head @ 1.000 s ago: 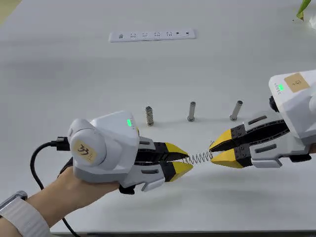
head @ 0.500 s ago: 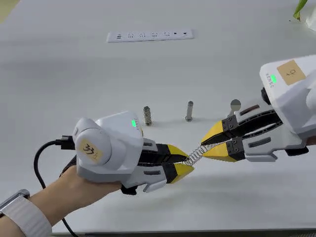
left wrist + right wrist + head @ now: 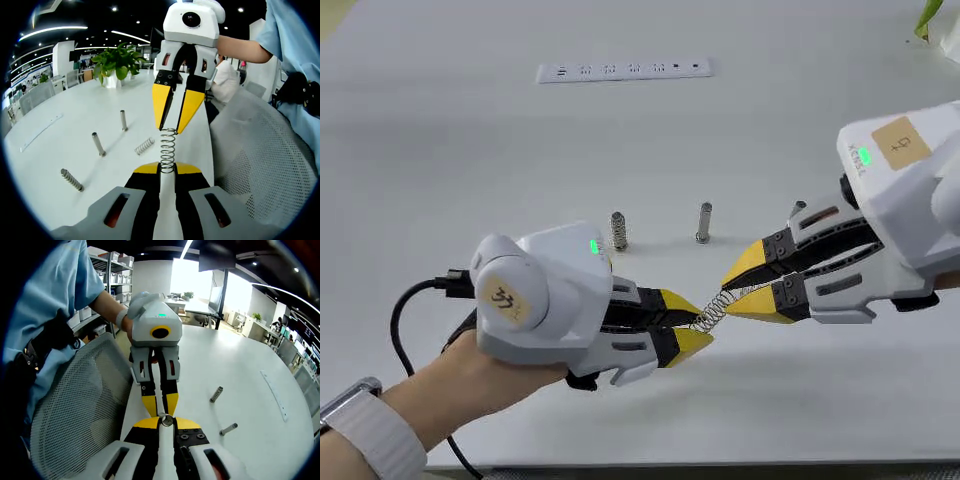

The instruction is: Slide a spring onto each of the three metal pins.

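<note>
A small steel spring (image 3: 716, 309) hangs slanted above the table, held at both ends. My left gripper (image 3: 696, 329) is shut on its lower end and my right gripper (image 3: 728, 292) is shut on its upper end. The left gripper view shows the spring (image 3: 167, 150) running from my left gripper (image 3: 167, 169) up to the right gripper (image 3: 170, 126). Behind stand three pins: the left pin (image 3: 618, 231) wears a spring, the middle pin (image 3: 704, 222) is bare, and the right pin (image 3: 797, 209) is mostly hidden by my right gripper. Another loose spring (image 3: 144, 145) lies on the table.
A white power strip (image 3: 624, 70) lies at the far side of the white table (image 3: 440, 180). A potted plant (image 3: 117, 62) stands beyond the pins. A mesh chair (image 3: 80, 405) and a person in a blue shirt are at the table's near edge.
My right gripper has risen and moved left, tilting the spring from level to slanted, and it now covers most of the right pin. The left gripper has stayed almost still.
</note>
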